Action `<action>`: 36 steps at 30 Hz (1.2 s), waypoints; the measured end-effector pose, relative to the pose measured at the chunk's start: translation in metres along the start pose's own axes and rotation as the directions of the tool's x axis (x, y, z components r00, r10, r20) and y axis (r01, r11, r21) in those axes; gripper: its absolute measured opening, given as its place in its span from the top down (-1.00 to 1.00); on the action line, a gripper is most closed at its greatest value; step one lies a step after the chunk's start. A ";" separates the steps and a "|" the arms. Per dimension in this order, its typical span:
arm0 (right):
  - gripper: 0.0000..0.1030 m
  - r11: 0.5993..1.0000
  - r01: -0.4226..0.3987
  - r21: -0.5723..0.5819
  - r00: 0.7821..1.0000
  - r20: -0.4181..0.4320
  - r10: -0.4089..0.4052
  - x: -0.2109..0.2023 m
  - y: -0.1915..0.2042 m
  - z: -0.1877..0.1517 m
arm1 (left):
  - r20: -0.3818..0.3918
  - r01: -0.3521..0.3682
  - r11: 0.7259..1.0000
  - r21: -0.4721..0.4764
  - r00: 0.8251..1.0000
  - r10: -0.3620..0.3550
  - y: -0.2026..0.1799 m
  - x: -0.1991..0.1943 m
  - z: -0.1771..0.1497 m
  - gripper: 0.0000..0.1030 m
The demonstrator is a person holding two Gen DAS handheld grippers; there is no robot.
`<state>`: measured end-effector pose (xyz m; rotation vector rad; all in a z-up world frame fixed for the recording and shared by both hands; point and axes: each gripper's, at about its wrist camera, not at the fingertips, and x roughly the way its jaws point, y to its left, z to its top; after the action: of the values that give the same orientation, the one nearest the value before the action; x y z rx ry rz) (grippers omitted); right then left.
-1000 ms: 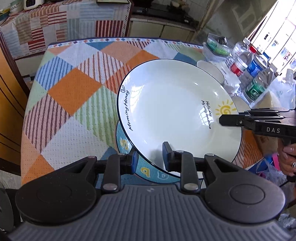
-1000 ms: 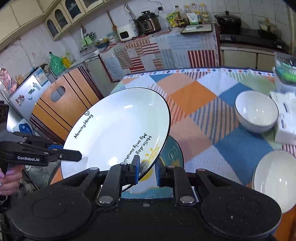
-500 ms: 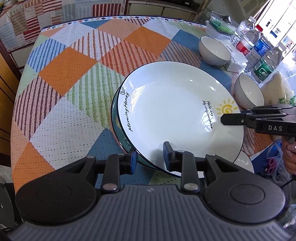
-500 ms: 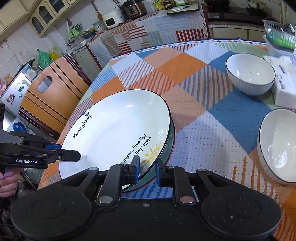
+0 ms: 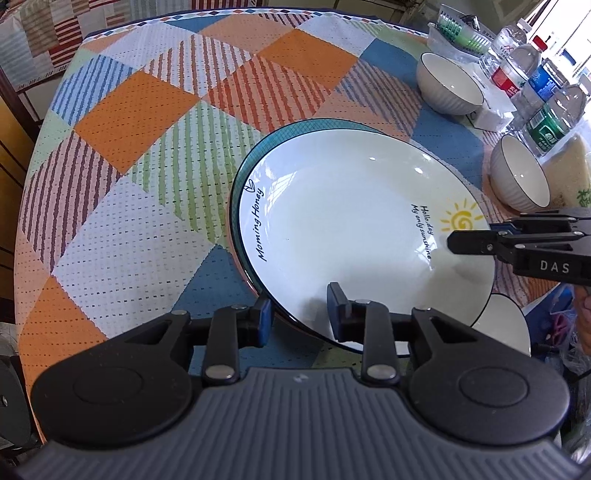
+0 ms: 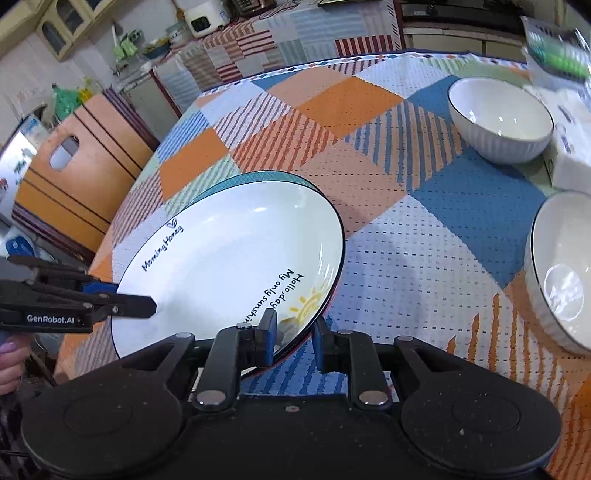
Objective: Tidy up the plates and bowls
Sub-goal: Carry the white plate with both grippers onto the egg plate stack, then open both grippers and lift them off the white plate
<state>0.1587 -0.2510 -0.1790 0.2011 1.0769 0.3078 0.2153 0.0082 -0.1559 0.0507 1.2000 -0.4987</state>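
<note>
A white plate (image 5: 347, 229) with "Morning Honey" lettering and a yellow sun lies on top of a teal-rimmed plate (image 5: 295, 127) on the checked tablecloth. It also shows in the right wrist view (image 6: 229, 258), with the teal plate's rim (image 6: 258, 179) behind it. My left gripper (image 5: 299, 317) has its jaws apart around the white plate's near rim. My right gripper (image 6: 293, 332) has its jaws apart around the opposite rim, by the sun. Three white ribbed bowls stand to the right: a far one (image 5: 448, 88), a nearer one (image 5: 521, 173), another at the table edge (image 5: 502, 328).
Water bottles (image 5: 543, 85) and a tissue pack (image 6: 569, 147) stand past the bowls at the right. A green-filled plastic basket (image 5: 461, 29) is at the far right corner. A wooden cabinet (image 6: 74, 173) stands beyond the table's left edge.
Both grippers lowered the white plate from a tilted hold in the air onto the teal plate. Both pairs of jaws have spread wider around its rim.
</note>
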 end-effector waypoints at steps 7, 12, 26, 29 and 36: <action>0.47 0.994 0.087 -0.071 0.996 -0.014 -0.088 0.002 0.018 0.005 | -0.027 -0.034 0.999 0.013 0.999 0.034 -0.004 0.004 0.005 0.43; 0.43 0.975 0.176 -0.135 0.983 -0.027 -0.181 0.010 0.032 0.007 | -0.057 -0.079 0.997 0.006 0.995 0.079 -0.006 0.010 0.007 0.40; 0.41 0.957 0.223 -0.184 0.972 0.113 -0.205 -0.024 0.043 -0.007 | -0.024 -0.128 0.992 0.006 0.991 0.128 -0.020 -0.022 0.003 0.39; 0.40 0.958 0.227 -0.177 0.968 0.153 -0.201 -0.049 0.044 -0.009 | 0.012 -0.142 0.990 0.022 0.990 0.142 -0.030 -0.042 0.005 0.35; 0.25 0.957 0.260 -0.132 0.944 0.242 -0.223 -0.104 0.037 -0.018 | 0.105 -0.153 0.984 0.087 0.984 0.143 -0.059 -0.094 0.003 0.31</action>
<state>0.0912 -0.2514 -0.0892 -0.0438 0.8361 0.1455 0.1701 -0.0128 -0.0573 0.1934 1.0664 -0.4222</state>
